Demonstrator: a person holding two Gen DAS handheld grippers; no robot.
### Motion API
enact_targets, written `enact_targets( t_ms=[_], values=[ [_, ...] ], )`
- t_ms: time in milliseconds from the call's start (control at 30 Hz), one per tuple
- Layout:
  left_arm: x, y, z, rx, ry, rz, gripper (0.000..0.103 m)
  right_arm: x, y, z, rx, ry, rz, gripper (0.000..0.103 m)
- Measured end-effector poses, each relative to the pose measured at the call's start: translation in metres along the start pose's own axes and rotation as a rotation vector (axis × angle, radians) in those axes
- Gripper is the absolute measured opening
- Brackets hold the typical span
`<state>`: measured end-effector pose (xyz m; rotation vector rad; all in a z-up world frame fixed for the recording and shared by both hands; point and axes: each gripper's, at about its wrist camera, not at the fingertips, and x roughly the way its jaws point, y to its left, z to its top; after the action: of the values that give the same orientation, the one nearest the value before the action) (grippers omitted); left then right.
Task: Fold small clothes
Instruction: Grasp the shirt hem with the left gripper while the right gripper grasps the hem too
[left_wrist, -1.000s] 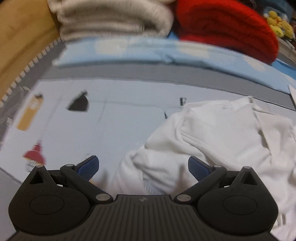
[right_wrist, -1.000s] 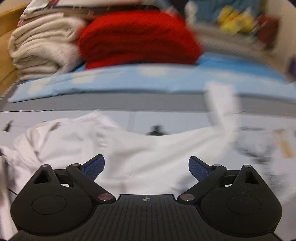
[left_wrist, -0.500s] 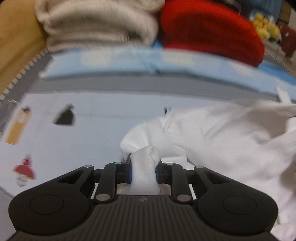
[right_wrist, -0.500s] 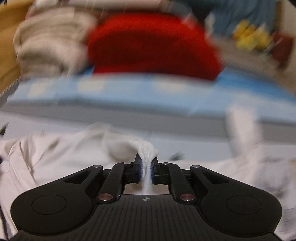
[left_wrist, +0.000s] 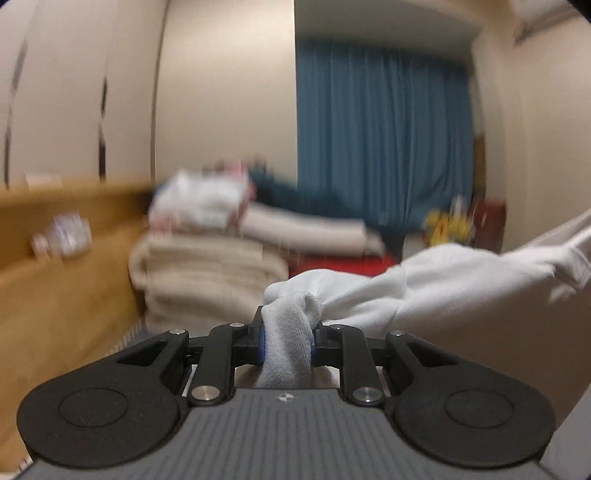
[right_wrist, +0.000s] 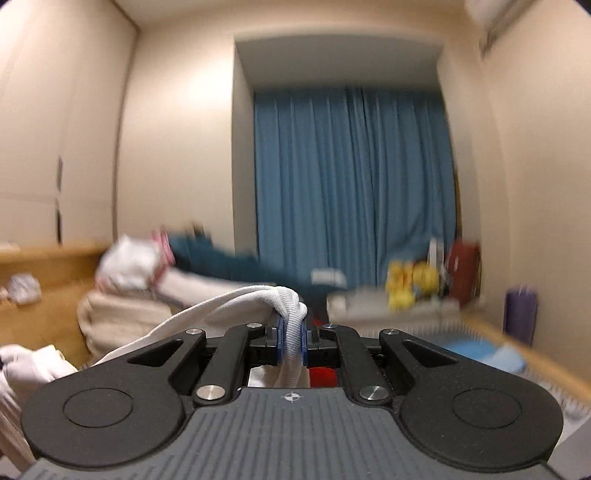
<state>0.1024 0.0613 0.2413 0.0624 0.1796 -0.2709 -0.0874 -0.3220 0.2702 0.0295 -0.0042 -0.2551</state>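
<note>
Aloft, left tool (left_wrist: 287, 341) clamped on bunched white knit garment (left_wrist: 436, 291), right tool (right_wrist: 291, 341) pinching its ribbed edge

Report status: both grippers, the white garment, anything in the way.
Left gripper shut on the white garment. Right gripper shut on its ribbed edge. Garment held up between both, clear of the stacked towels. Nothing in the way.

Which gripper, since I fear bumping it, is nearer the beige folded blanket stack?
Left. The left gripper, clamping the white garment, has the beige blanket stack just ahead-left; from the right gripper it sits farther off left.
</note>
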Motion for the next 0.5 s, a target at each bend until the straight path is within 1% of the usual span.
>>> enact_targets(
  t_ms=[67,100,167,233,267,333,400,433,500],
  values=[
    [-0.038,-0.011,0.025,0.007,-0.065,-0.007,0.022,-0.040,-0.005,0.025,-0.002,-0.064,0.013,0.008],
    [-0.054,-0.013,0.036,0.009,-0.092,-0.011,0.022,-0.055,-0.007,0.034,-0.005,-0.082,0.021,0.008],
    [-0.078,-0.016,0.053,0.016,-0.123,-0.019,0.022,-0.074,-0.011,0.049,-0.019,-0.108,0.031,0.008],
    [-0.087,-0.018,0.064,0.007,-0.126,-0.032,0.022,-0.078,-0.016,0.056,-0.031,-0.115,0.034,0.008],
    [-0.087,-0.019,0.065,0.004,-0.122,-0.039,0.022,-0.070,-0.017,0.053,-0.035,-0.111,0.035,0.009],
    [-0.069,-0.022,0.060,0.005,-0.089,-0.040,0.022,-0.049,-0.022,0.046,-0.032,-0.090,0.037,0.009],
    [-0.041,-0.026,0.049,0.015,-0.039,-0.030,0.022,-0.027,-0.016,0.037,-0.031,-0.055,0.035,0.009],
    [-0.017,-0.021,0.037,0.024,-0.006,-0.023,0.022,-0.006,-0.018,0.026,-0.029,-0.029,0.033,0.009],
    [0.035,-0.022,0.014,0.045,0.076,-0.008,0.022,0.040,-0.006,0.003,-0.026,0.030,0.026,0.009]
  ],
)
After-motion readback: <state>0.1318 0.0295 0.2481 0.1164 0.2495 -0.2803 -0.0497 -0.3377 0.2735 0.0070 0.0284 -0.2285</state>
